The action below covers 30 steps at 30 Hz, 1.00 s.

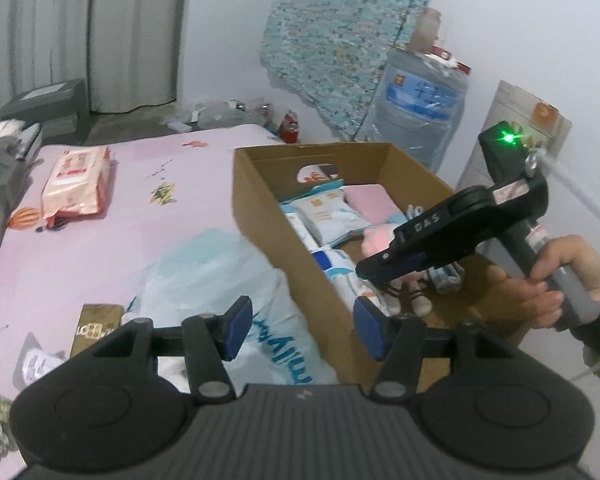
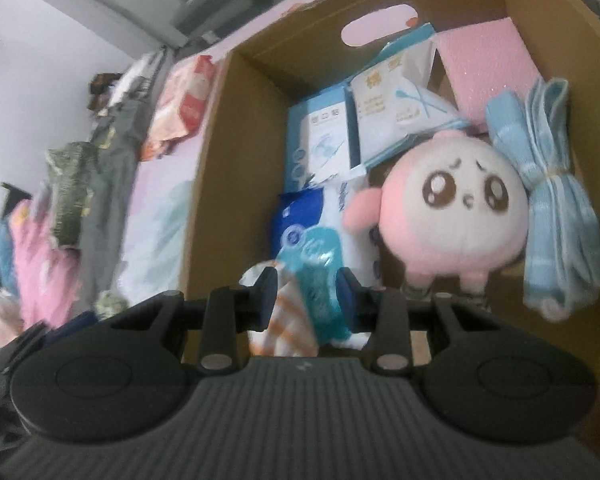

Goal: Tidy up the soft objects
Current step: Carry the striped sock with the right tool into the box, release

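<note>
An open cardboard box [image 1: 268, 216] stands on the pink bed sheet [image 1: 100, 248]. Inside lie a pink and white plush toy [image 2: 452, 208], a bundled light-blue cloth [image 2: 556, 208], a pink pad [image 2: 488, 64] and several white and blue soft packs [image 2: 392, 108]. My right gripper [image 2: 307, 294] hangs over the box's near end, tilted down, shut on a teal packet with an orange-checked white part [image 2: 316, 268]. My left gripper [image 1: 305, 330] is open, empty, above the box's left wall and a white plastic bag [image 1: 220, 272]. In the left wrist view the right gripper [image 1: 374, 268] reaches in from the right, held by a hand [image 1: 556, 280].
A pink tissue pack [image 1: 76, 180] lies far left on the bed. A small brown box [image 1: 96, 328] and papers sit near the bed's front. A large water bottle [image 1: 416, 108] stands behind the box by the wall. Piled clothes [image 2: 80, 184] line the bed's far side.
</note>
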Motion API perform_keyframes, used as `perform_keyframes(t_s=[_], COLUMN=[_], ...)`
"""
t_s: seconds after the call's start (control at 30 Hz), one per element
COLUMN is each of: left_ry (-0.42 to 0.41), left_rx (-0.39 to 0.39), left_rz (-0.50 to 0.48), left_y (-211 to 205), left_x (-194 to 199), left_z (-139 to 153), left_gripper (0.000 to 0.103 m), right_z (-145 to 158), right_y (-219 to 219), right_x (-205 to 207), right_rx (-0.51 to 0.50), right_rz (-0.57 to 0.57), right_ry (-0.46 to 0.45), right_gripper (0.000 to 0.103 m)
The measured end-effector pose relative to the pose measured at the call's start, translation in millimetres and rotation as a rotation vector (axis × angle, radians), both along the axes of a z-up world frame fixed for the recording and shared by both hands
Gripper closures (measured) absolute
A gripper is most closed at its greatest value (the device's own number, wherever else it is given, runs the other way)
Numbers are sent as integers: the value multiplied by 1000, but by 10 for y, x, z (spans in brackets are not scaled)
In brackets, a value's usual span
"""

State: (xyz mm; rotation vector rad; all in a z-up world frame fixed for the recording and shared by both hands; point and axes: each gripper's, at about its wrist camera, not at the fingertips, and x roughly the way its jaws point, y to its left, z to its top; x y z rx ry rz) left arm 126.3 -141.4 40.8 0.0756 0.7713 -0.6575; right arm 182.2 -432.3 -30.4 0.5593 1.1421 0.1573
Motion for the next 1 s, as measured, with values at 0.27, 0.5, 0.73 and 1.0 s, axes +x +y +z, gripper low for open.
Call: perform_keyframes(t_s=[0.27, 0.5, 0.73, 1.0], left_ry=[18, 37, 18, -99], left_rx=[-5, -6, 39, 106], left_rz=[52, 67, 111, 219], left_y=[209, 296, 411, 715], left_x=[67, 72, -45, -256], left_z=[-90, -185, -298, -283], left_gripper=[46, 46, 38, 35], right_z=[-212, -245, -124, 408], right_y=[219, 192, 150, 201], right_x=[-9, -143, -232, -315], right_rx=[7, 1, -3, -44], right_rz=[67, 50, 22, 9], right_ry=[85, 112, 71, -78], right_gripper=[72, 73, 72, 62])
